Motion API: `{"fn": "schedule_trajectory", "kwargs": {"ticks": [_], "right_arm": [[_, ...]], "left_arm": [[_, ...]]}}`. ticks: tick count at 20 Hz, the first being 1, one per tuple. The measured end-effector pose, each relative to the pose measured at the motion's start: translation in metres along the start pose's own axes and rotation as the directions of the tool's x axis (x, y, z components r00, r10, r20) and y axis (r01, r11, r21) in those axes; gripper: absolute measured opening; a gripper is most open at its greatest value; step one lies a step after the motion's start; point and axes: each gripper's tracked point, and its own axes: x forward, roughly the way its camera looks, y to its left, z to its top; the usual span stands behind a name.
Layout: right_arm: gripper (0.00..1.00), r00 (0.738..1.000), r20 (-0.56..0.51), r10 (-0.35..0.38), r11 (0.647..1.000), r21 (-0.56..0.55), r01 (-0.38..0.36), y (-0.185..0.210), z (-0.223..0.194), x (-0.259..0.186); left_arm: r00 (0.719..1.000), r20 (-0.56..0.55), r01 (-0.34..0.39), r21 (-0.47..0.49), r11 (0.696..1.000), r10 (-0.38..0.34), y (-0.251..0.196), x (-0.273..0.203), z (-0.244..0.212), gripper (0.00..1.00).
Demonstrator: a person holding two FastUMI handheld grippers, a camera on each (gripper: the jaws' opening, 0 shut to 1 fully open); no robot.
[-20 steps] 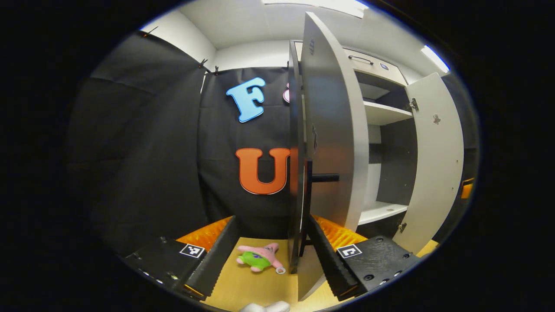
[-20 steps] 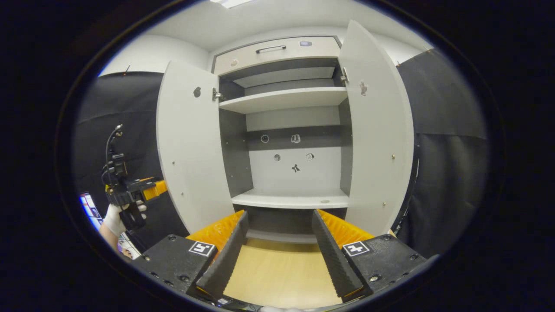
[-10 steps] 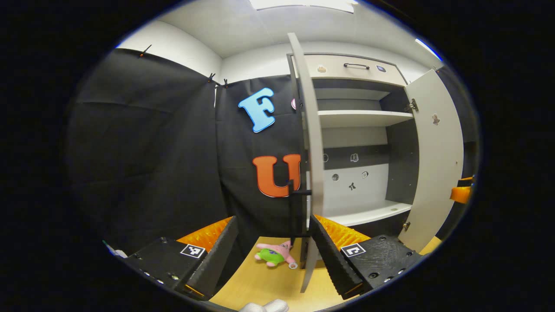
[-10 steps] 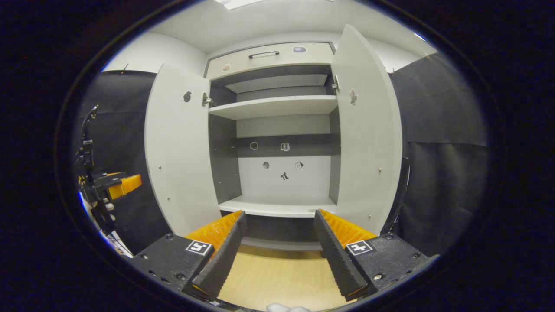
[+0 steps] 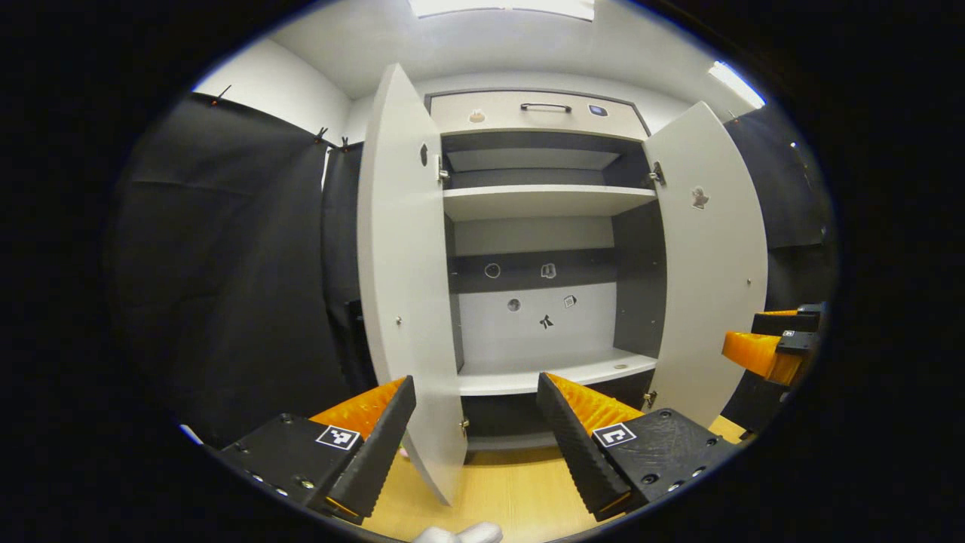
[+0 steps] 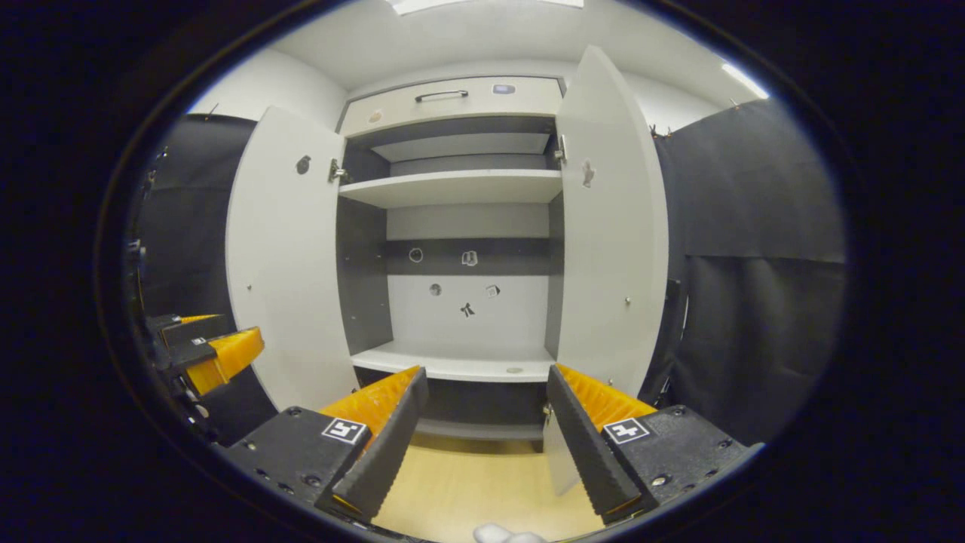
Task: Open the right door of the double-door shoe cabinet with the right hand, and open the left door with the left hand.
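The shoe cabinet (image 5: 543,200) (image 6: 452,185) stands in front of both grippers with both doors swung wide. In the left gripper view the left door (image 5: 407,286) is close by, just beyond my left gripper (image 5: 475,445), which is open and holds nothing. The right door (image 5: 709,256) stands open farther right, and my right gripper (image 5: 776,347) hangs past it at the edge. In the right gripper view the left door (image 6: 286,256) and right door (image 6: 611,226) flank the bare shelves. My right gripper (image 6: 482,445) is open and touches neither door. The left gripper (image 6: 203,351) shows low at the left.
A drawer with a dark handle (image 5: 543,108) (image 6: 441,95) tops the cabinet. Small stickers (image 6: 467,309) dot its back panel. The lower shelf (image 5: 558,373) is bare. Light wood floor (image 6: 482,490) lies below the grippers. Black cloth walls (image 5: 226,286) (image 6: 754,264) close in both sides.
The left gripper has come off the left door's edge and turned right to face the open cabinet. The plush toy on the floor has left its view. The right gripper shifted only slightly.
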Motion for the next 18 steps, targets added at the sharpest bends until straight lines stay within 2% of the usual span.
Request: {"fn": "schedule_trajectory", "kwargs": {"ticks": [6, 7, 8, 10, 11, 18], "right_arm": [[0.99, 0.999, -0.005, -0.035, 0.999, -0.014, 0.035, -0.010, -0.005, -0.004], [0.99, 0.999, -0.007, -0.035, 0.999, -0.011, 0.035, -0.009, -0.006, -0.004], [0.99, 0.999, -0.011, -0.033, 0.999, -0.005, 0.033, -0.008, -0.006, -0.004], [0.99, 0.999, -0.011, -0.035, 0.999, 0.007, 0.035, -0.009, -0.004, -0.004], [0.99, 0.999, -0.010, -0.040, 0.999, 0.009, 0.040, -0.010, -0.004, -0.003], [0.99, 0.999, 0.003, -0.052, 0.998, 0.017, 0.052, -0.010, 0.001, -0.003]], "left_arm": [[1.000, -0.022, 0.019, -0.030, 0.999, -0.019, -0.011, 0.002, -0.012, 0.96], [1.000, -0.023, 0.018, -0.028, 0.999, -0.019, -0.010, 0.003, -0.013, 1.00], [1.000, -0.021, 0.017, -0.026, 1.000, -0.018, -0.008, 0.003, -0.012, 0.96], [1.000, -0.013, 0.015, -0.019, 1.000, -0.016, -0.006, 0.003, -0.010, 1.00], [1.000, -0.009, 0.014, -0.018, 1.000, -0.015, -0.005, 0.003, -0.010, 0.96], [1.000, -0.021, 0.023, -0.039, 0.999, -0.023, -0.001, 0.002, -0.011, 0.96]]}}
